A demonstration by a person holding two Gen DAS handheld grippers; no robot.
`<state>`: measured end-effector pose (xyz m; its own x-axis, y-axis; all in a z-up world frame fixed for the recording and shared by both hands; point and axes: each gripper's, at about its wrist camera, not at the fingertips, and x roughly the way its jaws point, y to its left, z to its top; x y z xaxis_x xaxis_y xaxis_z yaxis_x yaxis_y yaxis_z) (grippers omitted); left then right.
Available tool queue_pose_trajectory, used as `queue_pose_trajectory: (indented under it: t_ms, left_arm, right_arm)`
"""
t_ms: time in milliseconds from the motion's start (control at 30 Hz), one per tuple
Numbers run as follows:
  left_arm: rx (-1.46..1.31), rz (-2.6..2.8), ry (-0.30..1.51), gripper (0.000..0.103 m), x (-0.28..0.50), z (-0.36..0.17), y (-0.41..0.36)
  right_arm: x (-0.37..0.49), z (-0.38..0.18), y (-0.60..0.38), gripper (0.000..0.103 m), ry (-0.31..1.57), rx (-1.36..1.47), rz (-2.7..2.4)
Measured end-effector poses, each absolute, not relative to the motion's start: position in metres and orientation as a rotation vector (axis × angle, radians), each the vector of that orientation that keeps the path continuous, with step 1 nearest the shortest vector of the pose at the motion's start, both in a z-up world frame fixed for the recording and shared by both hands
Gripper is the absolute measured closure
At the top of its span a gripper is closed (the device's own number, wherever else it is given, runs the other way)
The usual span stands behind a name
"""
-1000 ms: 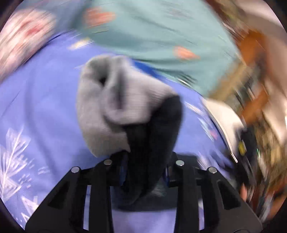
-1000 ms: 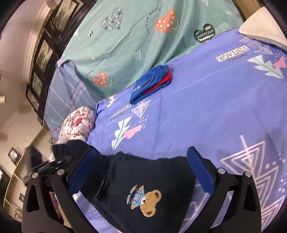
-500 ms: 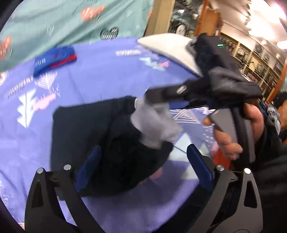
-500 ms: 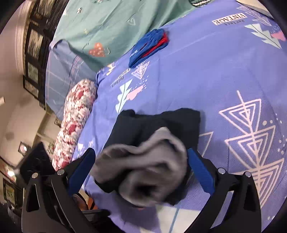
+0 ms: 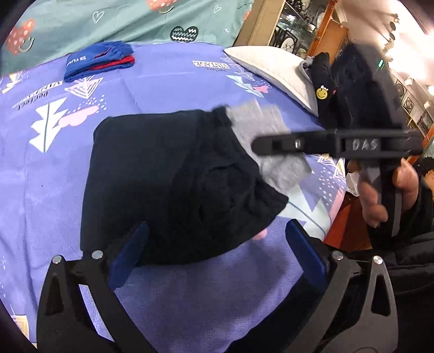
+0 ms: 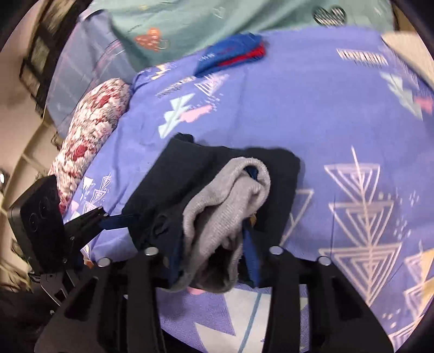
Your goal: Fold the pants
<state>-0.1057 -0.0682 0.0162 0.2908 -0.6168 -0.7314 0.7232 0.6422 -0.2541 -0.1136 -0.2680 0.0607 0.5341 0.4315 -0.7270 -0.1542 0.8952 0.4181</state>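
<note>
1. The dark pants [image 5: 173,184] lie bunched on the purple printed bedspread [image 5: 168,81], with their grey lining [image 6: 222,217] turned out at one end.
2. The left gripper [image 5: 214,258] hangs over the near edge of the pants with its jaws spread wide — nothing is pinched between the blue pads, though the fabric lies between them.
3. The right gripper [image 6: 217,244] has just been closing, and its pads now press on the grey lining and the dark cloth around it (the fold fills the gap between the fingers).
4. In the left wrist view, a hand [image 5: 385,195] holds the right gripper's handle at the bed's edge.
5. A folded blue and red garment [image 5: 100,61] sits well apart, near the teal heart-print cover [image 5: 108,19].
6. A floral bolster [image 6: 92,138] lies beside the bedspread — a white pillow [image 5: 271,65] at the opposite side.
</note>
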Motion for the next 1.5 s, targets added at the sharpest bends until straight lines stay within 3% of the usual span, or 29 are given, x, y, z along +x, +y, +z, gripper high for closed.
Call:
queue_pose_trajectory:
  t_ms: [167,300,367,433,467,667,733,800,867,1133,1233,1333,1400,1500]
  left_arm:
    - [0.132,-0.873,0.836,0.002,-0.099,0.035,-0.075]
    - [0.162,-0.924,0.893,0.002,-0.094,0.024,-0.088]
    - [0.161,-0.914,0.978,0.002,-0.084,0.0,-0.091]
    - [0.112,-0.934,0.972,0.002,-0.079,-0.004,-0.086]
    - [0.082,-0.951,0.966,0.002,-0.078,0.001,-0.082]
    - [0.113,-1.03,0.879,0.002,-0.105,0.023,-0.075]
    - [0.15,-1.027,0.923,0.002,-0.107,0.012,-0.083]
    - [0.136,-0.994,1.031,0.002,-0.095,-0.015,-0.088]
    - [0.097,-1.015,1.014,0.002,-0.096,-0.015,-0.083]
    - [0.134,-1.011,0.995,0.002,-0.101,-0.006,-0.083]
    - [0.117,-1.007,1.019,0.002,-0.096,-0.008,-0.084]
    - [0.118,-1.007,1.03,0.002,-0.091,-0.011,-0.085]
    - [0.113,-0.999,1.039,0.002,-0.087,-0.012,-0.085]
    - [0.093,-1.027,1.03,0.002,-0.086,-0.009,-0.082]
  right_arm:
    - [-0.098,0.116,-0.254,0.073,0.793,0.196,0.395]
    - [-0.078,0.078,-0.282,0.071,1.0,0.265,0.248]
    - [-0.079,0.03,-0.301,0.062,1.109,0.324,0.174]
    - [-0.087,0.008,-0.325,0.034,1.099,0.455,0.157]
    - [-0.09,0.01,-0.332,0.032,1.085,0.499,0.148]
    - [-0.108,0.095,-0.287,0.033,0.787,0.298,0.277]
    - [-0.097,0.089,-0.268,0.034,0.827,0.245,0.301]
    - [-0.071,0.041,-0.263,0.037,1.021,0.231,0.247]
    - [-0.062,0.013,-0.268,0.043,1.103,0.248,0.223]
    - [-0.04,0.114,-0.219,0.044,0.914,0.211,0.495]
    - [0.01,0.08,-0.188,0.045,1.069,0.266,0.577]
    - [0.061,0.001,-0.171,0.049,1.289,0.26,0.491]
    - [0.063,-0.018,-0.18,0.06,1.313,0.333,0.477]
    - [0.053,0.005,-0.203,0.059,1.246,0.461,0.531]
